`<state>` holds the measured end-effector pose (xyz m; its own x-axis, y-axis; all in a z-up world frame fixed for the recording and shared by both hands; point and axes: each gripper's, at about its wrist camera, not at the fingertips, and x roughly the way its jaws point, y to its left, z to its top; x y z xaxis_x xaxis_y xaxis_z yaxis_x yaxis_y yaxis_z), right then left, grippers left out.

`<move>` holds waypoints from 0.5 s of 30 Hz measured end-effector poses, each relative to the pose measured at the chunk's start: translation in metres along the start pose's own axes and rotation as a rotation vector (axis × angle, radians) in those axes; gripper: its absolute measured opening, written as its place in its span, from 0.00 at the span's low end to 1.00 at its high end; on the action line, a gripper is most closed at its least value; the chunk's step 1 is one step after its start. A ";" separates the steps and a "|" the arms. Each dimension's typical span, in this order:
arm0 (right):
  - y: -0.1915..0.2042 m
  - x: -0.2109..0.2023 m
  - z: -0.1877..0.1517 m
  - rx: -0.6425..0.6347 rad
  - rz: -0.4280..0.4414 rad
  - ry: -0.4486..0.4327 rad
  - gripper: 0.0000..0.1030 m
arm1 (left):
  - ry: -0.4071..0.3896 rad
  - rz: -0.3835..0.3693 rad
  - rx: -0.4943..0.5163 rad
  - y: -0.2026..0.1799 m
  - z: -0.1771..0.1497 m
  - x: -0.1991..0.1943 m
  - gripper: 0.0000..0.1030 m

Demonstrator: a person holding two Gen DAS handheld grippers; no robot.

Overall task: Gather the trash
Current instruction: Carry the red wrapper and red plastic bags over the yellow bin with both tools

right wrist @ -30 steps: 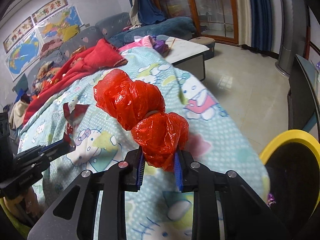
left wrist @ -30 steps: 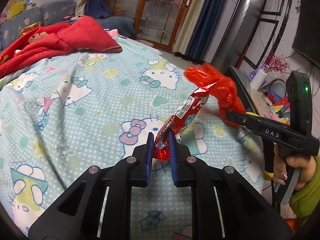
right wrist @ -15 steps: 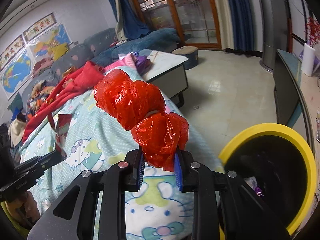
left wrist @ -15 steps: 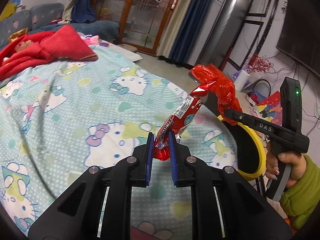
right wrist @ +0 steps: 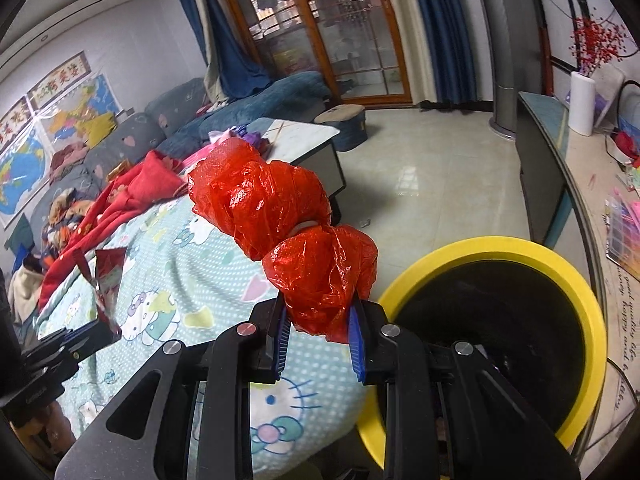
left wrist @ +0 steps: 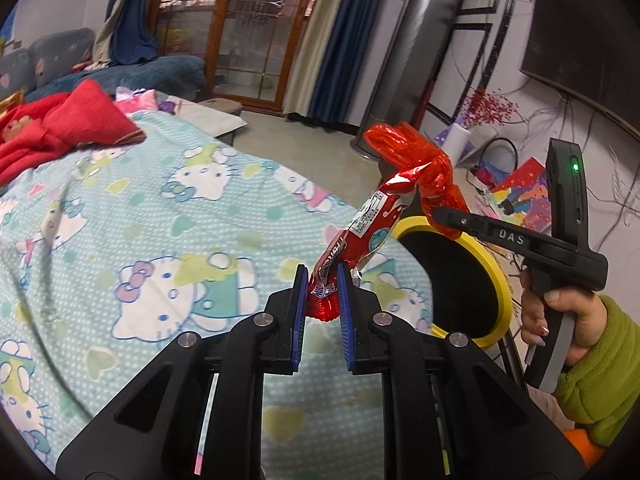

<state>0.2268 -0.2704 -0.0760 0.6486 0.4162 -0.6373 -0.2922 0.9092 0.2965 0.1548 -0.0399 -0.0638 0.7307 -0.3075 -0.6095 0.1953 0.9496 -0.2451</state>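
Trash: red wrapper (left wrist: 360, 236) pinched in left gripper (left wrist: 322, 294) | red plastic bag (right wrist: 288, 240) clamped in right gripper (right wrist: 318, 326) | step: carrying to yellow bin (right wrist: 592, 320) | next: position above opening, release

A red snack wrapper (left wrist: 362, 236) stands upright beside a knotted red plastic bag (right wrist: 288, 236), near the yellow-rimmed bin (right wrist: 560, 268).
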 end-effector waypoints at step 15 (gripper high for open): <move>-0.044 -0.036 -0.007 0.100 -0.069 -0.064 0.23 | 0.019 -0.072 0.098 -0.053 -0.001 0.013 0.09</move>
<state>0.2113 -0.3256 -0.0716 0.7092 0.3482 -0.6130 -0.1759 0.9294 0.3245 0.1532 -0.0946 -0.0596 0.6997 -0.3758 -0.6076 0.3107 0.9259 -0.2149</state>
